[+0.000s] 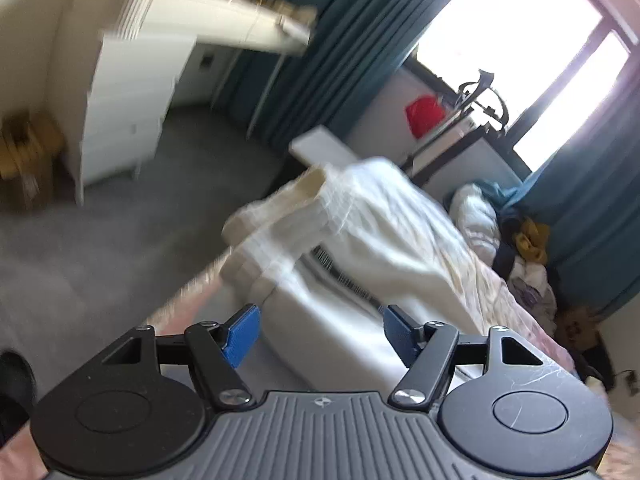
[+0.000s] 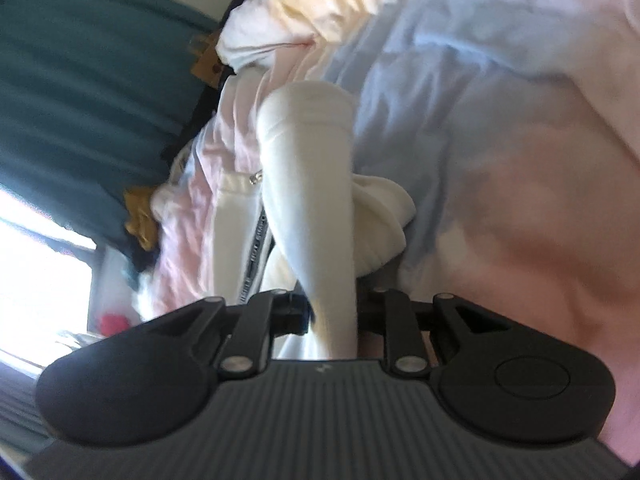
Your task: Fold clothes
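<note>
Teal curtains (image 1: 352,40) and a bright window back a bed (image 2: 500,160) where the left gripper (image 1: 320,334) hangs with jaws apart and empty behind a white zip garment (image 1: 360,216), a fold of which the right gripper (image 2: 334,312) clamps.

The white garment (image 2: 308,184) is soft knit cloth, ribbed at its cuff, with a metal zip. Both grippers are matt black plastic; the left gripper (image 1: 320,334) has ridged blue pads (image 1: 242,334). The carpet (image 1: 120,240) at nine o'clock is matt grey.
</note>
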Tool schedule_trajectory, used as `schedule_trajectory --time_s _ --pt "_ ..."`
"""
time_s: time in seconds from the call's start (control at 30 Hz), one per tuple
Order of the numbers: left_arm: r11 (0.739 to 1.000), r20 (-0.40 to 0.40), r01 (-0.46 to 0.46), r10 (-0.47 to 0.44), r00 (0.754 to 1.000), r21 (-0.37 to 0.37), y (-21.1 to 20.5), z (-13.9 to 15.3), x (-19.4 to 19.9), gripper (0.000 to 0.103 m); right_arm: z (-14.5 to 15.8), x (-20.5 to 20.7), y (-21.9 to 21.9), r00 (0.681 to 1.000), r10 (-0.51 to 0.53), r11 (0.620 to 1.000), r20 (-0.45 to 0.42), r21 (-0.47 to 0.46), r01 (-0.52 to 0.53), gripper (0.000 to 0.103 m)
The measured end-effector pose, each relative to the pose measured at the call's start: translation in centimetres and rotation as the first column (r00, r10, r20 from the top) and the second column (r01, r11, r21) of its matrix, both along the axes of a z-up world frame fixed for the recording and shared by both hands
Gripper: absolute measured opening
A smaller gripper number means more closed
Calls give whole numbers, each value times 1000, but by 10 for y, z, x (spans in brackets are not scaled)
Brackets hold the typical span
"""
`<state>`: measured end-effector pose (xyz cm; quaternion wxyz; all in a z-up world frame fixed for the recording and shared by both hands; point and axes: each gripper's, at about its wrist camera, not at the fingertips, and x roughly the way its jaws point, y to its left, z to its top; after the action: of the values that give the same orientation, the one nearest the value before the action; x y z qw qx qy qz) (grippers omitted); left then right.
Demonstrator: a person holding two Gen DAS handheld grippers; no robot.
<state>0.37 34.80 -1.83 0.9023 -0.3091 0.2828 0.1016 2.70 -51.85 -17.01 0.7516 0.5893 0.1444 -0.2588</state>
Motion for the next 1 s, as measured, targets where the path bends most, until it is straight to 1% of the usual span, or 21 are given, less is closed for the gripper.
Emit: schedule_trajectory --time_s 0.1,0.17,0.23,0.33,0.4,0.47,0.53,0.63,0.7,0.73,0.8,0.87,1.0 --pt "997 32 19 -21 999 72 -29 17 7 72 0 2 -2 1000 26 1000 -5 -17 -26 22" --pt "992 29 65 -68 997 105 -55 24 21 72 -1 1 -2 1000 21 1000 3 1 -21 23" --pt "985 23 111 -115 993 133 -83 29 36 72 -3 0 -1 1000 8 1000 6 23 -8 26" --pt "976 17 181 -184 983 120 -130 25 60 72 -3 -4 0 1000 -13 999 21 41 12 27" --pt "966 21 242 -245 969 94 -162 15 79 72 1 -2 1 1000 -3 1000 3 11 3 28" --pt "945 -1 308 -310 951 106 -194 0 95 72 5 2 3 1000 15 999 -23 -35 -15 29" --pt "917 -28 374 -374 927 138 -224 -12 107 72 7 5 4 999 28 997 -42 -65 -30 31" --pt "863 -73 466 -461 884 195 -258 -30 116 72 7 8 4 998 25 997 -61 -68 -29 41" --pt "840 -97 498 -489 867 216 -271 -42 118 72 7 9 3 997 18 998 -72 -62 -23 52" --pt "833 -106 504 -493 863 227 -273 -49 120 72 8 9 4 997 19 997 -72 -68 -24 55" --pt "827 -114 503 -491 864 251 -275 -58 122 72 9 12 7 998 21 996 -66 -81 -26 68" --pt "828 -111 500 -489 865 254 -273 -62 124 72 8 16 7 998 33 995 -49 -93 -38 73" --pt "829 -107 495 -485 868 259 -273 -64 127 73 1 25 2 997 67 992 -35 -108 -70 72"
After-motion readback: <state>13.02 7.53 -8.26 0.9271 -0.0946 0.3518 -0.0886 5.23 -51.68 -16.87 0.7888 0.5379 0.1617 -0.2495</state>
